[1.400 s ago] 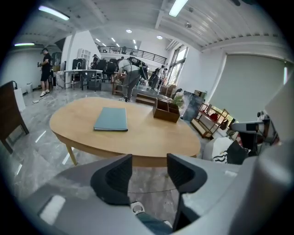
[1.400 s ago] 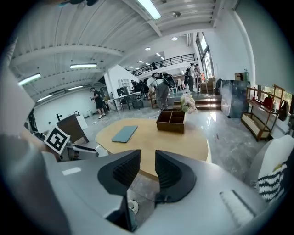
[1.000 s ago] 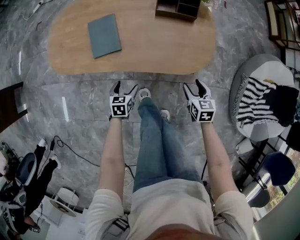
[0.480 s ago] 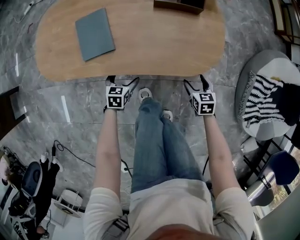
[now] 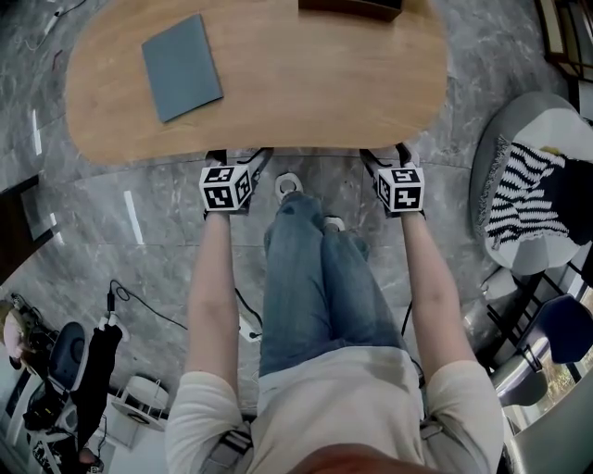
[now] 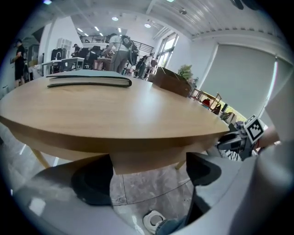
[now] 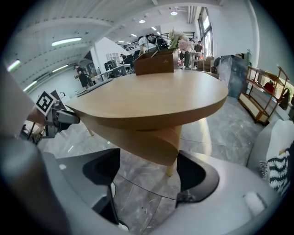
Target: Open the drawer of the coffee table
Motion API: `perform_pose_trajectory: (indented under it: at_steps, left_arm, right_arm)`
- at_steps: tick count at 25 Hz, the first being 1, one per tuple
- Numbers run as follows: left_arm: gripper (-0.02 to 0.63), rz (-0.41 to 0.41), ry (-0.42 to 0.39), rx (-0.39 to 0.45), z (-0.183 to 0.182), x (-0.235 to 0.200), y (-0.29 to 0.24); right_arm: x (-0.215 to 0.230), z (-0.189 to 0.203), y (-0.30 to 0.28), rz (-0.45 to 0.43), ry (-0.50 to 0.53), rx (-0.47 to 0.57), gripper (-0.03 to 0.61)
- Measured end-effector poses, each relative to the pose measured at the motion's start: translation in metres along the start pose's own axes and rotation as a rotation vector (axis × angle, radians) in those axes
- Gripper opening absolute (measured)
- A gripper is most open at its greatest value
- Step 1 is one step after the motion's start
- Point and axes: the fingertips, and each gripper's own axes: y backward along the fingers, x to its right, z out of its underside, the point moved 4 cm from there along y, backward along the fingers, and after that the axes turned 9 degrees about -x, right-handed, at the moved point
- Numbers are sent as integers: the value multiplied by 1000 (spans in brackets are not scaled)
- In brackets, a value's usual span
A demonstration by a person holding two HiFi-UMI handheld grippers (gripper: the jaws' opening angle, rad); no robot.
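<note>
The oval wooden coffee table (image 5: pixel 278 102) fills the top of the head view. Under its top hangs the wooden drawer (image 6: pixel 147 158), whose front faces me; the right gripper view shows the same drawer (image 7: pixel 138 142). My left gripper (image 5: pixel 241 157) and right gripper (image 5: pixel 384 154) reach the table's near edge side by side, tips tucked just under it. In its own view the left gripper (image 6: pixel 149 176) stands open, and so does the right gripper (image 7: pixel 148 172). Both pairs of jaws have just been opening. The drawer's lower edge shows in each gap, and the pads do not press on it.
A grey book (image 5: pixel 182 67) lies on the table's left part, and a dark wooden box (image 5: pixel 352 7) stands at its far edge. A table leg (image 7: pixel 172 167) stands behind the drawer. My legs and shoes (image 5: pixel 287 185) are between the grippers. A chair with striped cloth (image 5: pixel 528 199) is at the right.
Both grippers have moved forward and down from the floor area to the table's near edge, tips now under it. Their jaws have spread wider.
</note>
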Motion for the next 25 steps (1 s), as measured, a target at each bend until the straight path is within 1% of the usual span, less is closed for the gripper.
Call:
perform_pose_trajectory:
  at_steps: [3,5,7,8,11,14,23,25]
  left_arm:
    - [507,2,-29,-16,0,0,0]
    - [490,-7,-44,-23,-1,-3,1]
    - [462,-16,-53,-35,0,-5,3]
    - [454,-16,-52,-41,1,-5,4]
    - [449,-13,-35,-47,8,-2,9]
    - [449,-14,-15,-53,19,2,14]
    - [438,-35,26,-84,56,7,32]
    - [425,-36,30,-91,63,9,36]
  right_arm:
    - [-1,0,0,12,-14,5,370]
    - [-1,-2,-1,25,-21,-1,363]
    - [0,-2,-1,31,-37,-9,333]
    - [0,0,0,33,-39,-15,331]
    - [-3,9,5,40,-29,-38,322]
    - [-7,20,10,39,-41,-52,324]
    - [-25,52,25,9,-49,-108,325]
    - [-27,58,27,7,-47,-119,327]
